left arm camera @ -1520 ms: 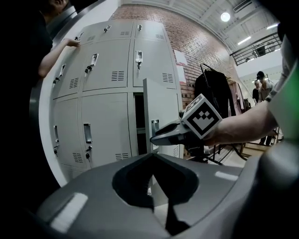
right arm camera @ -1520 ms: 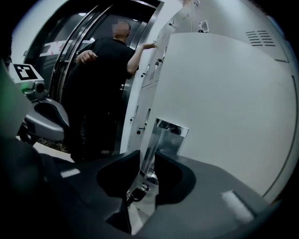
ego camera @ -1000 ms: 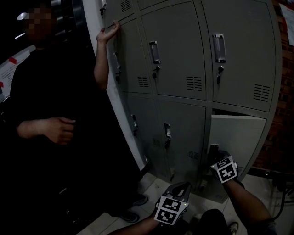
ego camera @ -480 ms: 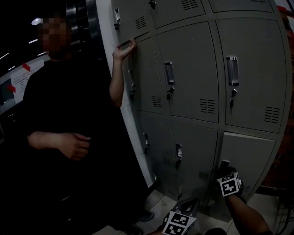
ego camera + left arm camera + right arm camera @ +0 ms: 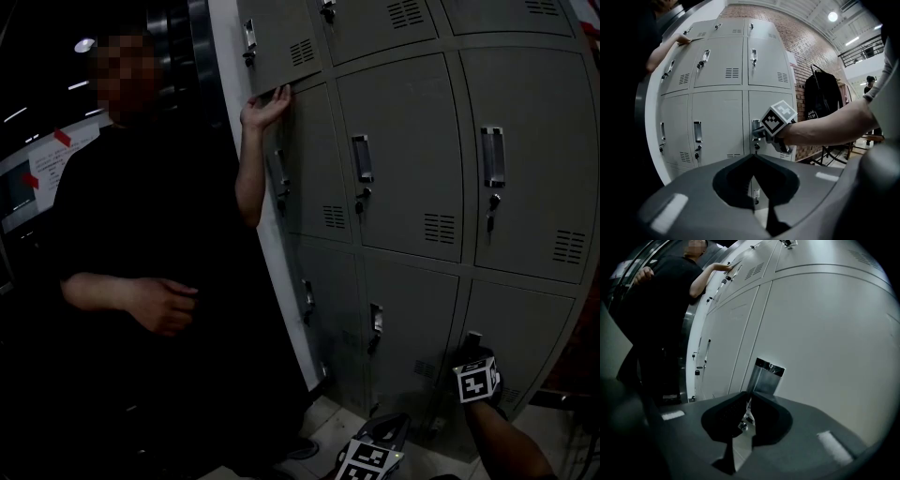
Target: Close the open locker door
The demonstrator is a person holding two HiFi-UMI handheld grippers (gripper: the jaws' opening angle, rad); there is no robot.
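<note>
The bottom-right locker door of the grey locker bank lies flush with its frame. My right gripper is at that door's metal handle, jaw tips together right below it. Its jaws have just been closing, and I see nothing between them. The left gripper view shows the same door with the right gripper at its handle. My left gripper hangs low in front of the lockers, shut and empty, with its jaw tips meeting.
A person in black stands at the left with one hand on an upper locker. A brick wall and a rack with dark clothes are to the right of the lockers. Pale floor tiles lie below.
The bottom-right door has swung from ajar to flush with the frame. My right gripper has moved in toward the lockers with it. The head view has tilted up.
</note>
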